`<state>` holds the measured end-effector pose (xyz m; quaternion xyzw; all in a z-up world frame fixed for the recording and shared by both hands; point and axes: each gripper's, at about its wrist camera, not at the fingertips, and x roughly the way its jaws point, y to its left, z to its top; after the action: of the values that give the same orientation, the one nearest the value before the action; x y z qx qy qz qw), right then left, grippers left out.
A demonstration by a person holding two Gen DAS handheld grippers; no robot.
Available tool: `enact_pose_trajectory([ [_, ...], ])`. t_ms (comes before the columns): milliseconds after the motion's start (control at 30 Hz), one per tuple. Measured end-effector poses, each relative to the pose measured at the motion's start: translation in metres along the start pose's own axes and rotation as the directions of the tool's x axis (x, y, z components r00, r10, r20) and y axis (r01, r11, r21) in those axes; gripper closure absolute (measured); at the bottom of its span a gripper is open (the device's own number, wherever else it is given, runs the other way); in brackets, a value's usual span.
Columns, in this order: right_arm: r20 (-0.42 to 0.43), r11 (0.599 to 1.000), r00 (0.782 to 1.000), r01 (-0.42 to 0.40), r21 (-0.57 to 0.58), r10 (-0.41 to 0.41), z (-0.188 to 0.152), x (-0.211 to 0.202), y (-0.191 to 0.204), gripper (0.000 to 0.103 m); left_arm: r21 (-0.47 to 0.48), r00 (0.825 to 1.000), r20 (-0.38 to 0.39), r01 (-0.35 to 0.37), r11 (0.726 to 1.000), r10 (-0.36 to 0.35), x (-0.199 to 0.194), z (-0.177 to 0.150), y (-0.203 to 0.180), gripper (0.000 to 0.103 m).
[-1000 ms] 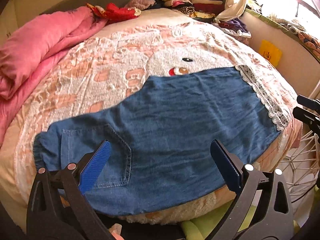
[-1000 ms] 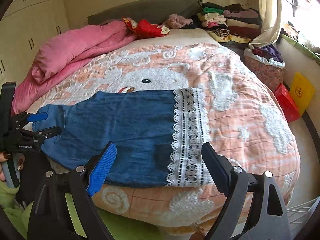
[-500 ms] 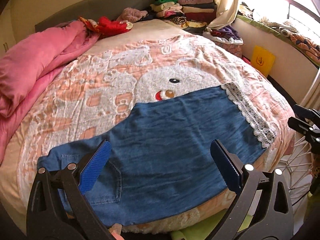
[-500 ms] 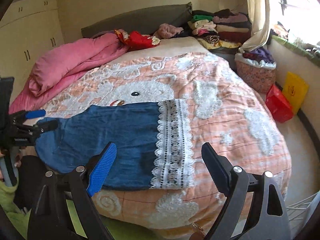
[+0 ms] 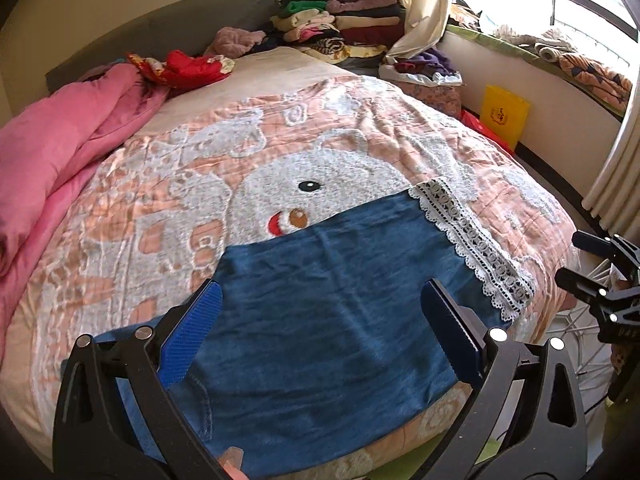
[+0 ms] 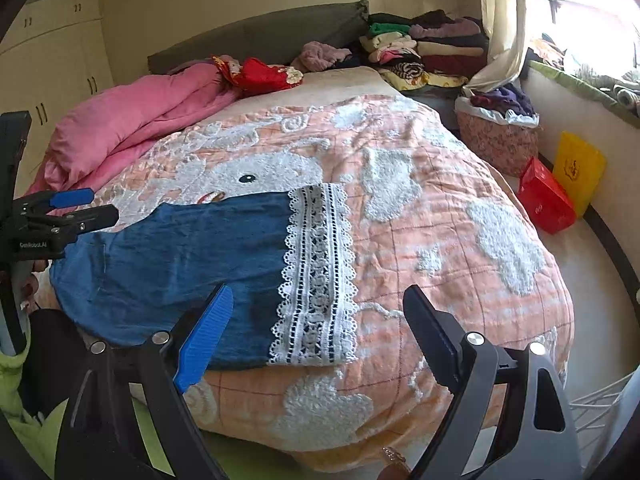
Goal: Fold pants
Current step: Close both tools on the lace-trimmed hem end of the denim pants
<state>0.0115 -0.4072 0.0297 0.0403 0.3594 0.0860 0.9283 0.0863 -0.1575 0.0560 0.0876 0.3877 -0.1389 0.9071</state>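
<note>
Blue denim pants (image 5: 320, 312) with a white lace hem (image 5: 476, 248) lie flat near the front edge of the bed, waist to the left. They also show in the right wrist view (image 6: 180, 256), lace hem (image 6: 316, 276) to the right. My left gripper (image 5: 320, 332) is open and empty, held above the pants' middle. My right gripper (image 6: 318, 336) is open and empty, above the lace hem end. Each gripper shows at the edge of the other's view: the right one (image 5: 592, 264), the left one (image 6: 68, 208).
The bed has a peach blanket (image 5: 280, 152) with a white bear pattern. A pink duvet (image 5: 52, 148) lies at the left. Folded clothes (image 5: 344, 16) are stacked at the head. A laundry basket (image 6: 496, 136), red box (image 6: 548, 200) and yellow bag (image 6: 576, 168) stand right of the bed.
Both grippers have pulled back and up from the pants, so the pants sit lower and smaller in view. Both stay open. The pants have not moved.
</note>
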Motion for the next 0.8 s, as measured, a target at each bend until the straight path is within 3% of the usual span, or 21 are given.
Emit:
enact_pose_trajectory([
  [800,-0.106,0.998,0.993,-0.040,0.047,0.045,-0.017,0.046,-0.008,0.017,0.096,0.996,-0.066,0.059,0.994,-0.052,0.084,0.033,-0.027,0.010],
])
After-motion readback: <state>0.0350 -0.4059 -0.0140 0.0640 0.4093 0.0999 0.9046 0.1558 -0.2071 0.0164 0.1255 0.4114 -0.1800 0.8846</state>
